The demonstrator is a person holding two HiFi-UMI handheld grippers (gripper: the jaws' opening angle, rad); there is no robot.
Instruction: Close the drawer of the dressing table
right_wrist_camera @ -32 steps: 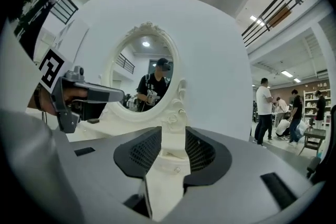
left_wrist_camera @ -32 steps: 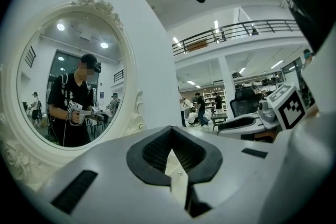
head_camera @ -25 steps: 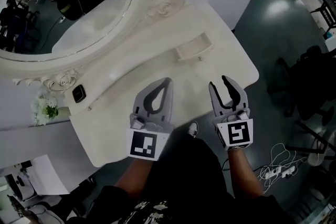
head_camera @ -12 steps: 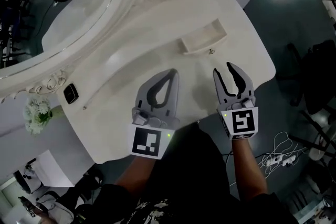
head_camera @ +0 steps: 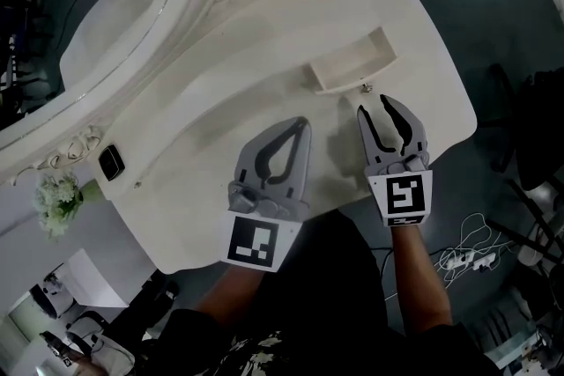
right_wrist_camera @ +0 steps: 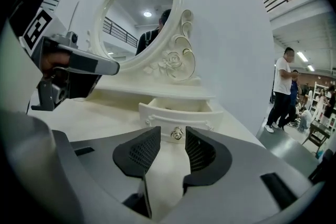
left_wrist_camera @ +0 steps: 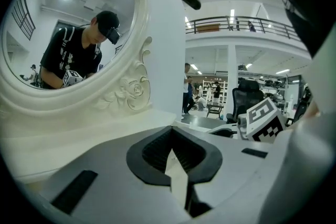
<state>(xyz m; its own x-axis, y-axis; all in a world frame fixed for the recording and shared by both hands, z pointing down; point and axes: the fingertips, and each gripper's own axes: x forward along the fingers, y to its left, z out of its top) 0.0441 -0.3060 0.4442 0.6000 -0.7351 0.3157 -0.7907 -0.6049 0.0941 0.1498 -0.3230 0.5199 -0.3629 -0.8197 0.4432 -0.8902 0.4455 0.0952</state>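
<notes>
Well, shallow glossy cream drawer [right_wrist_camera: 157, 114].

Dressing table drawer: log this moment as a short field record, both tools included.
drawer: pulled out, open
right tool: jaws apart, pointing at the drawer front
knob: in line with the gap of the right tool, just ahead of the tips, not gripped
left tool: jaws together, empty, over the tabletop
task status: drawer not yet pushed in

Left claw [left_wrist_camera: 172, 134], tips together; ornate white mirror [left_wrist_camera: 68, 34] beyond
</notes>
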